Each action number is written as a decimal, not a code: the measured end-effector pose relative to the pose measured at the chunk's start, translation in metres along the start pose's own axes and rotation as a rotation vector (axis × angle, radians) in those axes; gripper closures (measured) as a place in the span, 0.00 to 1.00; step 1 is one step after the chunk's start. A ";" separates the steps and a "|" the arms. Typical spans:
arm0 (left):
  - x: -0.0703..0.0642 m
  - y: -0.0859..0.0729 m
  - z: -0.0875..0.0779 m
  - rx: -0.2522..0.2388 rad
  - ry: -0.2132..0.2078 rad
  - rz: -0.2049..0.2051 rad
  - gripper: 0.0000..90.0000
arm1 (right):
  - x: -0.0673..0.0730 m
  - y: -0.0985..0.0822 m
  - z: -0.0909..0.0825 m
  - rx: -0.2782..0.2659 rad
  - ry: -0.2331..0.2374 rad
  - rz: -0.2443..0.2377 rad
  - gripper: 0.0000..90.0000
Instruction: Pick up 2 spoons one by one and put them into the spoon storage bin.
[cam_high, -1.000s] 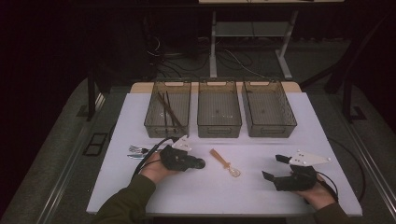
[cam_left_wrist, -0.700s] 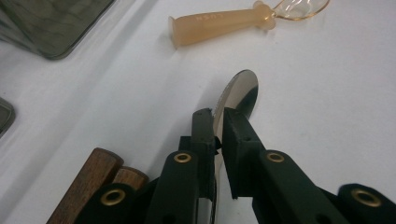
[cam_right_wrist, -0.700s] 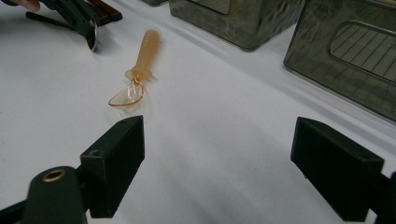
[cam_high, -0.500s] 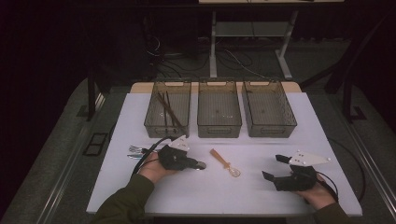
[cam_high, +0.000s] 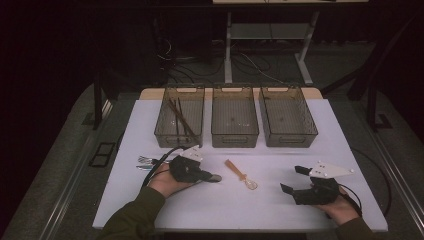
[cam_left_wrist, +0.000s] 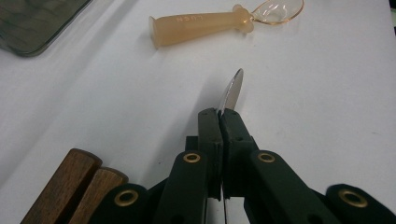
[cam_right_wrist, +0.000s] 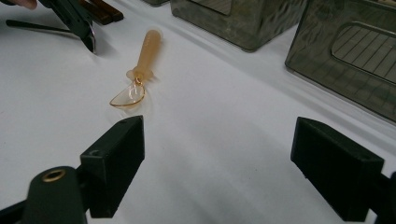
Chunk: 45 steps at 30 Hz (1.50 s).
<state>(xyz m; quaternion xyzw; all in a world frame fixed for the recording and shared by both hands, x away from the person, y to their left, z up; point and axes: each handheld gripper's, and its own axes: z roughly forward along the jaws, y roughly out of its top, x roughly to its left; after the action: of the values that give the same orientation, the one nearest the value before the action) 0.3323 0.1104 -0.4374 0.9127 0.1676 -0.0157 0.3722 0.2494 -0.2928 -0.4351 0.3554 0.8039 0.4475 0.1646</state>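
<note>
L tool (cam_left_wrist: 223, 112) tight on metal blade (cam_left_wrist: 232, 89), clear in L gripper view; R tool (cam_right_wrist: 217, 163) agape

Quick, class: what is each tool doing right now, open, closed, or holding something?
Left tool: closed on a thin metal blade, likely a knife.
Right tool: open, holding nothing.

Raised letters on amber spoon handle (cam_left_wrist: 201, 25) — faint, not legible
</note>
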 end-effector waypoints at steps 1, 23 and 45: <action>0.000 0.000 0.000 -0.001 0.002 -0.001 0.98 | 0.000 0.000 0.000 -0.002 0.000 0.004 0.19; 0.001 0.008 -0.017 -0.078 0.070 -0.037 0.99 | 0.007 -0.001 0.012 0.004 0.038 0.064 0.12; 0.013 0.035 -0.039 -0.237 0.136 -0.072 0.99 | 0.008 0.001 0.010 0.000 0.026 0.043 0.12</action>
<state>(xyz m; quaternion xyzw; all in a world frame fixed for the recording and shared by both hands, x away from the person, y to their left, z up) 0.3519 0.1177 -0.3883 0.8546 0.2260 0.0529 0.4645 0.2504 -0.2808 -0.4399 0.3669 0.7982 0.4554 0.1446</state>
